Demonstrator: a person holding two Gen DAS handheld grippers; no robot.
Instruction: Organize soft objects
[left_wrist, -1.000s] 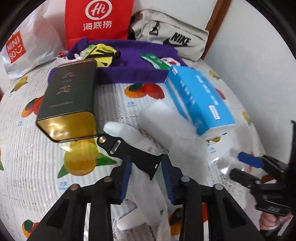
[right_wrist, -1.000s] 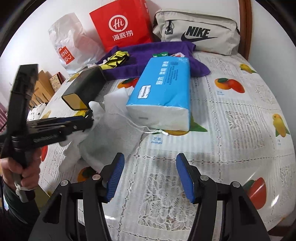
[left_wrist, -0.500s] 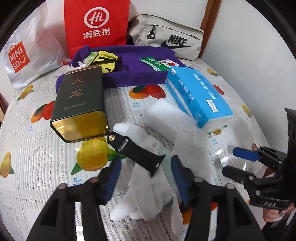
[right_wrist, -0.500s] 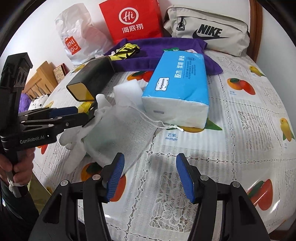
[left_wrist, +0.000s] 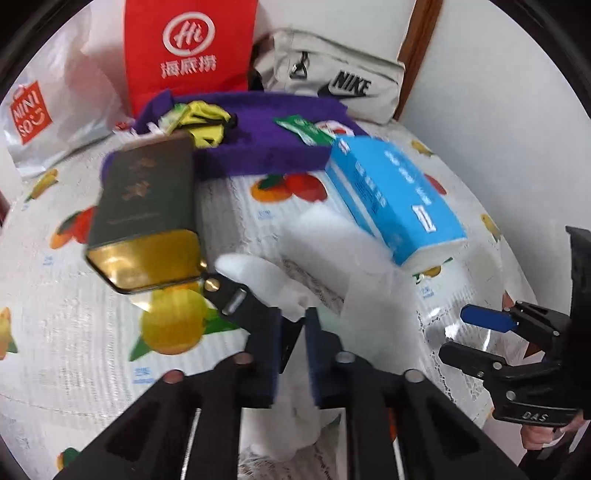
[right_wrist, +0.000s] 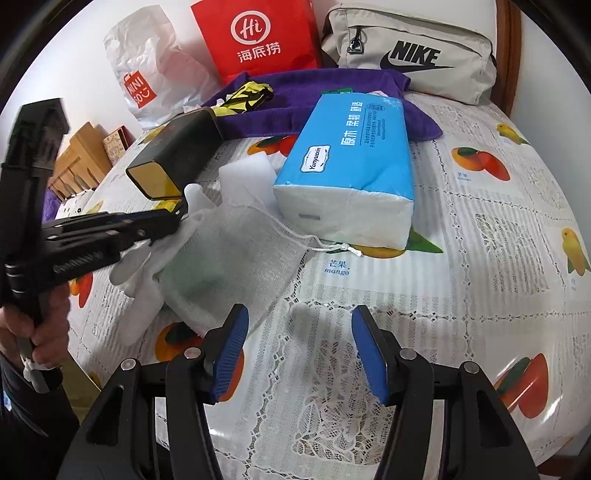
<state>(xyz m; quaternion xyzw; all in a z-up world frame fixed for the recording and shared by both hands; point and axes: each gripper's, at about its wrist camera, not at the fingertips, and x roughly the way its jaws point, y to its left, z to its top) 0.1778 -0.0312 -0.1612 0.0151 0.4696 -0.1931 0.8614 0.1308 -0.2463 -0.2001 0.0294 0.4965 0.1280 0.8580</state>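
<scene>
The left gripper (left_wrist: 291, 328) reaches forward, low and near level, its blue-padded fingers (left_wrist: 275, 354) drawn close together and pinching a black strap. A bare hand (right_wrist: 35, 332) grips its handle. The right gripper (right_wrist: 297, 350) hovers apart from it, jaws spread wide with nothing between its blue pads (right_wrist: 231, 350).

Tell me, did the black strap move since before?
Yes. The black strap, pinched in the left gripper, now nearly touches the tin; earlier a gap separated them.
</scene>
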